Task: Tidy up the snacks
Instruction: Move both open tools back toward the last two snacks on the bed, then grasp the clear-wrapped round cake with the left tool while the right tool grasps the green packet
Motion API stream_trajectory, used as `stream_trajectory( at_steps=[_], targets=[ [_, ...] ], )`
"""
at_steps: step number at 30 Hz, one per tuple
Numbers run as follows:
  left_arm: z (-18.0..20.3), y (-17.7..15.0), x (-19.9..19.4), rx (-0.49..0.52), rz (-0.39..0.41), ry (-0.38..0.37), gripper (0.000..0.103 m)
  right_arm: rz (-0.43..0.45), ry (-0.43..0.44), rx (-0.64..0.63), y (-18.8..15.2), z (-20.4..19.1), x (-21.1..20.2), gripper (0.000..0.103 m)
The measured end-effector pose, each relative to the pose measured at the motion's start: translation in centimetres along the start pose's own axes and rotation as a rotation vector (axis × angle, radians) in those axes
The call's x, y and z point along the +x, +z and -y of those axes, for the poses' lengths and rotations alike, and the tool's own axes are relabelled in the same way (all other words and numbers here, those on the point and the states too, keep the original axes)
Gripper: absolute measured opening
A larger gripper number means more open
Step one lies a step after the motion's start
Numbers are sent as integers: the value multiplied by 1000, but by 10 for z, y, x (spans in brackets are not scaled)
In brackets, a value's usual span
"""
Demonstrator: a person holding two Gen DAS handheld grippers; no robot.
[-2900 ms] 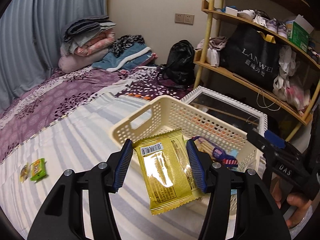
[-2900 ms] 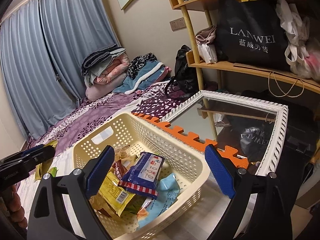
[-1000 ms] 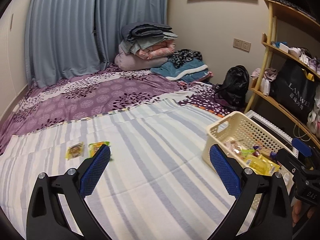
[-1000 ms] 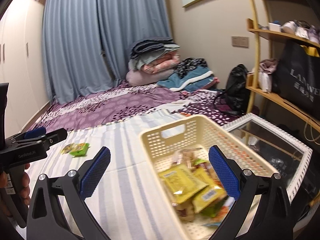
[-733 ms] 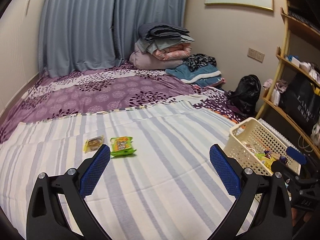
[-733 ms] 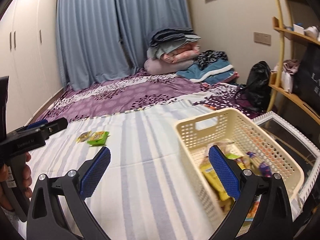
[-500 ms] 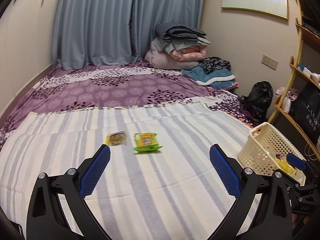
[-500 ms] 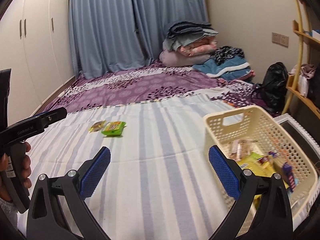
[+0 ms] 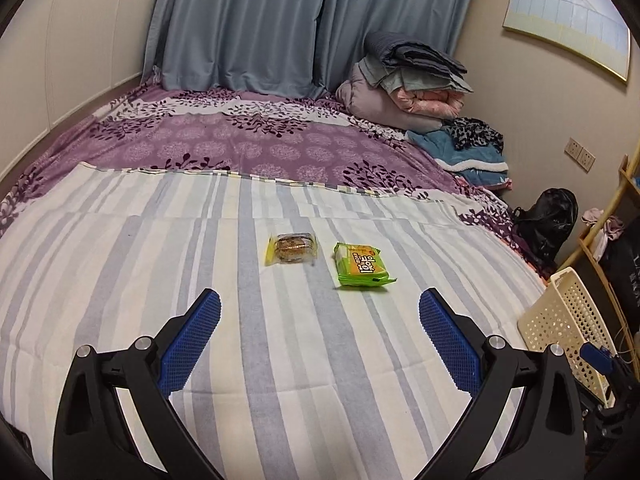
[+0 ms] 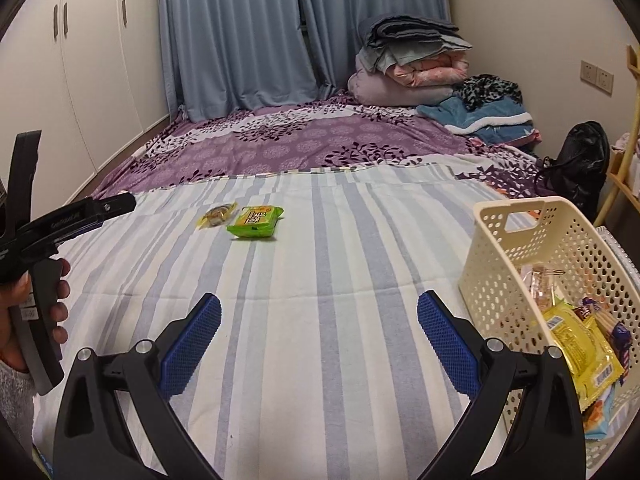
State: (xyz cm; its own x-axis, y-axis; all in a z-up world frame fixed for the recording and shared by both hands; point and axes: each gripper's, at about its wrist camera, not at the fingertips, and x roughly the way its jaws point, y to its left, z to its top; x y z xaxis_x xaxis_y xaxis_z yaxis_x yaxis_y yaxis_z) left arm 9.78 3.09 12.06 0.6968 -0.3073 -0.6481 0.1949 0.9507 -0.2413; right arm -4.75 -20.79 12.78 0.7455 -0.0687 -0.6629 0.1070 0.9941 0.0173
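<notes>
Ahead of your left gripper (image 9: 319, 338) the striped sheet (image 9: 280, 360) lies bare up to two packets at twelve o'clock (yellow packet (image 9: 291, 248), green packet (image 9: 362, 265)). The basket (image 9: 568, 320) blocks three o'clock.

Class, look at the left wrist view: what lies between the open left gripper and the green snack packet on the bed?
Nothing but bare striped sheet separates the left gripper from the green snack packet.

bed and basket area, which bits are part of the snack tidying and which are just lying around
Part of the job:
green snack pack
small yellow-wrapped snack
cream basket holding snacks already
left gripper and right gripper, both open

Just lying about:
folded bedding pile
black bag
curtains
</notes>
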Motion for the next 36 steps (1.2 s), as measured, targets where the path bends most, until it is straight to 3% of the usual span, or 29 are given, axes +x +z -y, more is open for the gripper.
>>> stream_trajectory(
  at_steps=[23, 30, 33, 36],
  targets=[
    [-23, 43, 195, -34, -209, 5, 101, -125, 14, -49, -8, -13, 59, 98],
    [-25, 45, 234, -3, -277, 58, 101, -144, 14, -64, -5, -21, 78, 98],
    [-25, 44, 245, 8, -293, 60, 96, -155, 18, -77, -7, -27, 83, 98],
    [-24, 44, 250, 41, -296, 98, 80, -167, 21, -91, -7, -33, 89, 98]
  ],
)
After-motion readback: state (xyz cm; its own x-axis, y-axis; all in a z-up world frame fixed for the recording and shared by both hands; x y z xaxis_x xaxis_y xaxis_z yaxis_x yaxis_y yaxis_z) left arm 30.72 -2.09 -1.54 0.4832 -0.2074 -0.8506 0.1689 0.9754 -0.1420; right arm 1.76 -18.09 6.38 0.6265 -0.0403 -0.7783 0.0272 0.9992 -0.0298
